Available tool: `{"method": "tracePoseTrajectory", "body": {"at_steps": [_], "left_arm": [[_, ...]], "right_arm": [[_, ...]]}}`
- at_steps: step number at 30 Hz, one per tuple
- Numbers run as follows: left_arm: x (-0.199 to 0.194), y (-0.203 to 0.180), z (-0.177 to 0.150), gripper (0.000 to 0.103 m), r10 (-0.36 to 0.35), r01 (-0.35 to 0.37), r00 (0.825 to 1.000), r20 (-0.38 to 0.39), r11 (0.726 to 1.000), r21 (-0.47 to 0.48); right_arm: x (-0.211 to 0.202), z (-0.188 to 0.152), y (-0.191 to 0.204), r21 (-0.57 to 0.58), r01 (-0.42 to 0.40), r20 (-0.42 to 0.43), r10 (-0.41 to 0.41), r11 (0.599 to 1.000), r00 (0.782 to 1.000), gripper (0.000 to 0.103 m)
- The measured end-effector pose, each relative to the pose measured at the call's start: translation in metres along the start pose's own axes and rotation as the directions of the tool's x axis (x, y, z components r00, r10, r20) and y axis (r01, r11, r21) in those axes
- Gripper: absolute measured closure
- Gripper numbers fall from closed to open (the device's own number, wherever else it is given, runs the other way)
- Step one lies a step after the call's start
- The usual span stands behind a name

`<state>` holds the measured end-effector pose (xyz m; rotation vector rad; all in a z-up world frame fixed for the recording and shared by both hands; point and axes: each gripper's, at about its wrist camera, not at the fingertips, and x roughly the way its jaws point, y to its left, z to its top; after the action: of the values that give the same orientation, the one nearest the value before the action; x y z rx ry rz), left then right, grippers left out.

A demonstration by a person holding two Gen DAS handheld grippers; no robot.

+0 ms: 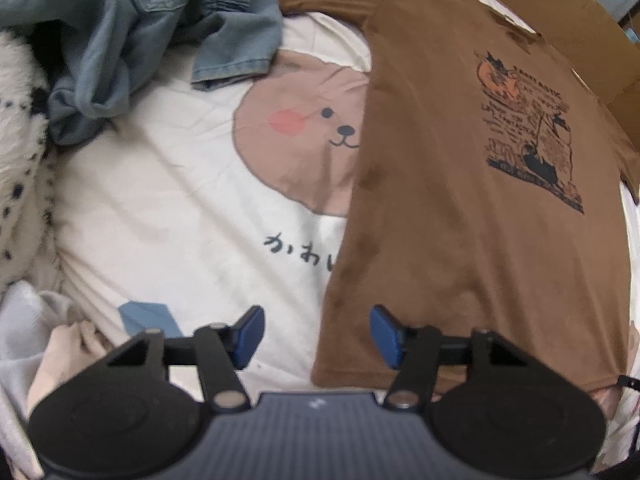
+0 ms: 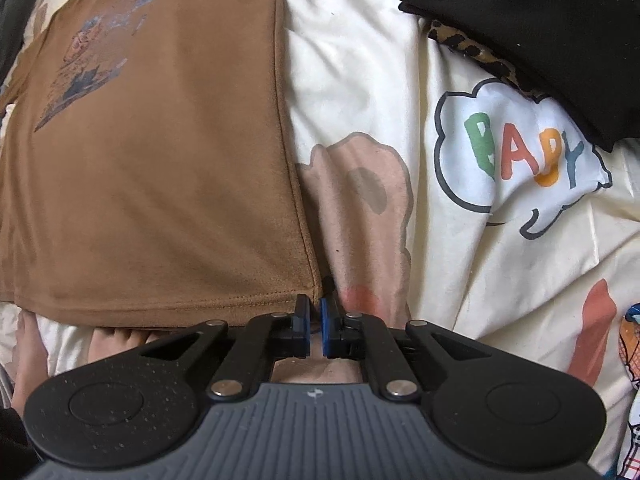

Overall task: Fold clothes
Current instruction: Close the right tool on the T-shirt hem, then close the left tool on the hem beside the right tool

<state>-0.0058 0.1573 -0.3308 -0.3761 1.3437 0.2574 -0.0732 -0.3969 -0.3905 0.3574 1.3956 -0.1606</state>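
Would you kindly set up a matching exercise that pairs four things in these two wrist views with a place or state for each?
Things:
1. brown T-shirt
2. denim garment
3. black garment
4. right gripper

Places or states:
A. crumpled in a heap at the upper left of the left wrist view
B. shut at the T-shirt's hem corner
C. spread flat on the bedsheet, print side up
D. lying on a leopard-print cloth

Pairs: 1-C, 2-A, 3-D, 4-B

Cream cartoon-print bedsheet (image 1: 168,208), cardboard box (image 1: 592,40) behind.
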Motion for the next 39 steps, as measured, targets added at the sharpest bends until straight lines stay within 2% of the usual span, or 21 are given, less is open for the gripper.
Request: {"method": "tracePoseTrajectory", "body": {"at_steps": [4,6,9,12,20,31,34,39], "left_arm": [[0.015,0.002,-0.004,0.062,-0.021,0.021,1.0,-0.008,1.0,-0.005],[0.024,0.003,-0.007,0.074,-0.027,0.027,0.999,-0.02,1.0,-0.005],[0.039,0.003,-0.013,0.083,-0.02,0.021,0.999,-0.044,1.0,0.008],[0.05,0.002,-0.021,0.086,-0.014,0.015,0.998,-0.056,1.0,0.011],[0.053,0.002,-0.039,0.086,-0.062,0.062,0.996,-0.071,0.998,0.002],[0.047,0.034,-0.037,0.086,-0.115,0.109,0.992,-0.043,0.987,-0.114],[0.052,0.034,-0.038,0.087,-0.138,0.131,0.989,-0.051,0.984,-0.117],[0.065,0.026,-0.042,0.086,-0.132,0.123,0.989,-0.073,0.986,-0.108]], "right_arm": [[0.003,0.0,-0.001,0.009,0.022,-0.022,-0.022,1.0,1.0,0.1],[0.005,0.001,0.0,0.009,0.039,-0.033,-0.038,0.999,0.999,0.1],[0.008,0.004,0.003,0.009,0.058,-0.047,-0.058,0.998,0.997,0.1],[0.01,0.006,0.004,0.008,0.074,-0.055,-0.073,0.997,0.996,0.1],[0.007,0.014,0.003,0.021,0.121,-0.054,-0.12,0.992,0.991,0.101],[0.005,0.028,0.0,0.019,0.175,-0.046,-0.174,0.984,0.984,0.101],[0.005,0.029,-0.001,0.01,0.18,-0.05,-0.179,0.984,0.983,0.101],[0.004,0.028,0.0,0.007,0.183,-0.057,-0.182,0.983,0.982,0.101]]}}
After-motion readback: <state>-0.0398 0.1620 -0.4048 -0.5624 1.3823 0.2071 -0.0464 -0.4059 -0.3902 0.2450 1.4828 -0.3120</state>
